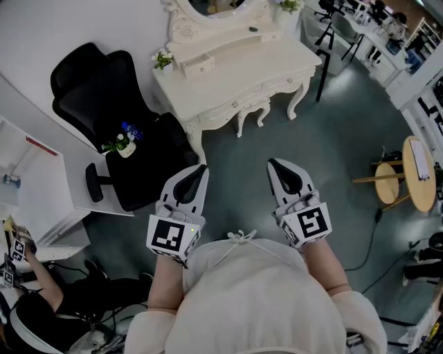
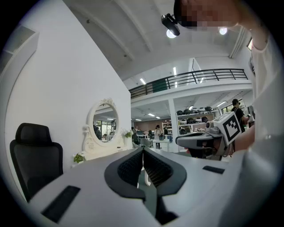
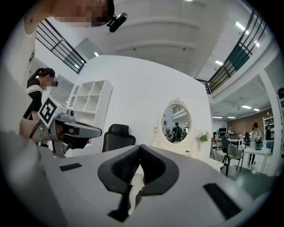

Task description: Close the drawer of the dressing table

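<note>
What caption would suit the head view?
Person holds left gripper and right gripper shut, empty, short of an ornate white dressing table whose small top drawer stands pulled out.

A white dressing table (image 1: 277,86) is standing on the grey floor (image 1: 325,138), backing onto the wall. Its surface (image 1: 235,79) is carrying a raised back tier with an oval mirror (image 1: 214,8) rising from it, and a small drawer (image 1: 199,65) is jutting forward from that tier at the left. A small potted plant (image 1: 163,59) is sitting at the surface's left corner, just beside the drawer. A white stool (image 1: 252,114) is standing tucked under the front edge. A black office chair (image 1: 104,104) is resting on the floor just left of the dressing table.
</note>
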Motion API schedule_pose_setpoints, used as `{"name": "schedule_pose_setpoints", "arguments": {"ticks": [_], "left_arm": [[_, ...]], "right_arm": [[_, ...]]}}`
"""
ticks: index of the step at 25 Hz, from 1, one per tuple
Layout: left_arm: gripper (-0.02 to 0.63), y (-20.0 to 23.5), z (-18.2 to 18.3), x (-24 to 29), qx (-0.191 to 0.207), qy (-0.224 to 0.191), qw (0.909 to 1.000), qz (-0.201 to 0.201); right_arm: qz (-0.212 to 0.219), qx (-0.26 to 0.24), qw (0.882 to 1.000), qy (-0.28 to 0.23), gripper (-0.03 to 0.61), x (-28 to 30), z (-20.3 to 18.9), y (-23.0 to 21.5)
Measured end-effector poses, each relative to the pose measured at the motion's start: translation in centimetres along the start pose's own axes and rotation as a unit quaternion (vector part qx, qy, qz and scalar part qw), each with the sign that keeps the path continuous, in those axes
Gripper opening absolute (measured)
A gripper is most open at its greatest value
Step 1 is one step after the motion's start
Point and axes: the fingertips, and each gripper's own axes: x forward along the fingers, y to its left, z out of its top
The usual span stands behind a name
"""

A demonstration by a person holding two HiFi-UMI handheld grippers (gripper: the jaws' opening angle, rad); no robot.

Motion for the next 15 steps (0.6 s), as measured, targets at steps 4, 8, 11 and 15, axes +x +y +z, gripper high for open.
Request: {"name": "schedule_pose_setpoints", "arguments": {"ticks": [4, 8, 11, 15], "left_arm": [[0.018, 0.0, 0.0, -0.3, -0.001, -0.001, 1.0, 0.0], [0.019, 0.0, -0.1, -0.2, -0.002, -0.001, 1.0, -0.003], [0.018, -0.1, -0.1, -0.2, -0.006, -0.001, 1.0, -0.006], [0.02, 0.1, 0.5, -0.5, -0.027, -0.033, 0.9991, -0.002]], "right_arm": [[-0.001, -0.008, 1.0, 0.002, 0.002, 0.0, 0.0, 0.3], [-0.005, -0.007, 1.0, 0.003, 0.002, 0.1, -0.1, 0.3], [-0.009, -0.007, 1.0, 0.006, 0.002, 0.1, -0.1, 0.2], [-0.041, 0.004, 0.999, 0.004, 0.003, 0.1, -0.6, -0.8]]}}
